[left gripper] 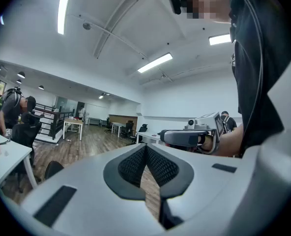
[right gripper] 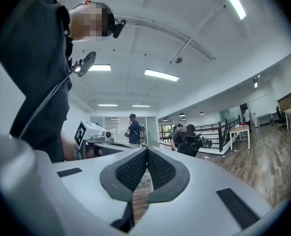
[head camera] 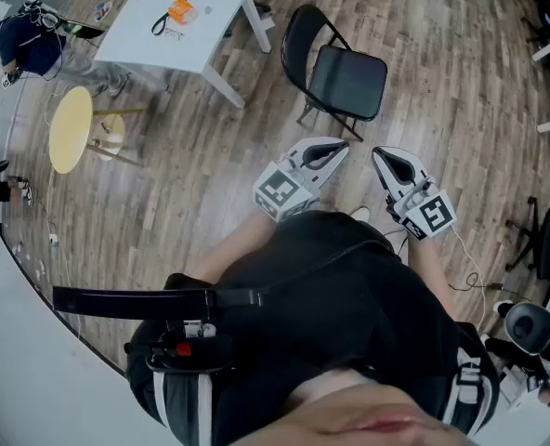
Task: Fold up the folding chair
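Nearest: person's torso [head camera: 349, 305], w/ both grippers held level just in front of it, side by side. L gripper [head camera: 335, 151] has its jaws clenched, pads meeting, nothing btwn them. R gripper [head camera: 384, 158] is the same: clenched on nothing. Neither touches anything.

Next out, at 12 o'clock from the grippers: the black folding chair [head camera: 335, 72], standing on the wood floor [head camera: 442, 82], fully open, seat [head camera: 349, 82] down flat. It's well apart from both grippers.

Further, approx 10 o'clock: a white table [head camera: 210, 35] w/ an orange item [head camera: 180, 11] on top. A round yellow stool [head camera: 71, 128] sits toward 9 o'clock.

Progress, as I judge it: nothing done yet, chair untouched. Left to do — close the gap to the chair, grip seat or frame, then swing the seat up till the frame collapses flat.
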Action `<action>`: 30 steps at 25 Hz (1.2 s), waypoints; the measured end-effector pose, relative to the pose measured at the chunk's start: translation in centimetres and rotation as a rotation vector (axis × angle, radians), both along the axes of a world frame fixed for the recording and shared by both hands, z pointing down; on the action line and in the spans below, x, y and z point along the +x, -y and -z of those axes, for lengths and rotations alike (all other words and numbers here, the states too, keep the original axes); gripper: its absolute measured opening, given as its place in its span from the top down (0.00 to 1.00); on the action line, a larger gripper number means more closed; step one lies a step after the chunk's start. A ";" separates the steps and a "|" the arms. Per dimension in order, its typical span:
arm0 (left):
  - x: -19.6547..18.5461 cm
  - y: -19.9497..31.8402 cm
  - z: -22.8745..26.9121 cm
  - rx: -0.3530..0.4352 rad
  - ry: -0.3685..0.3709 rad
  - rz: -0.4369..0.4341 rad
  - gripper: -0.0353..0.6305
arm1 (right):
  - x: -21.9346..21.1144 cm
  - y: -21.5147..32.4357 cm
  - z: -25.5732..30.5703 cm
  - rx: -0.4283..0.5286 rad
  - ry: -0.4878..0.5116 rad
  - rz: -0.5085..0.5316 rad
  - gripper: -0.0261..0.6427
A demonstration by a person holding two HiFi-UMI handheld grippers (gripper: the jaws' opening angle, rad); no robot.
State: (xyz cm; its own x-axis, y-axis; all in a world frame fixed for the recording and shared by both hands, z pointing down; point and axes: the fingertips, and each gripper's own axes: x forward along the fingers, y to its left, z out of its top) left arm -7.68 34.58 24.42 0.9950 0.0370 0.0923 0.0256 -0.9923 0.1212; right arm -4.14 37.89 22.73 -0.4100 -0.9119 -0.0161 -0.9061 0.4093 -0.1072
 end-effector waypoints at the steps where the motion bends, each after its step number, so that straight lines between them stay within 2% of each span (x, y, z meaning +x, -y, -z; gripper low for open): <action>1: 0.0 0.1 -0.2 -0.004 0.005 0.003 0.95 | 0.0 0.0 -0.1 -0.004 0.003 0.001 0.95; 10: 0.1 -0.4 -0.5 -0.008 0.015 0.001 0.96 | 0.5 -0.2 -0.3 -0.013 0.013 -0.017 0.95; 15: 0.6 -0.9 -0.1 -0.052 -0.007 -0.037 0.95 | 1.5 -0.3 0.0 0.000 0.039 -0.034 0.95; 18: 1.0 -1.0 -0.5 -0.058 0.006 -0.039 0.95 | 2.0 -0.6 -0.3 0.000 0.057 -0.043 0.95; 30: 6.4 -3.5 -1.3 -0.051 0.048 -0.004 0.95 | 7.6 -3.7 -2.5 -0.023 0.039 -0.029 0.95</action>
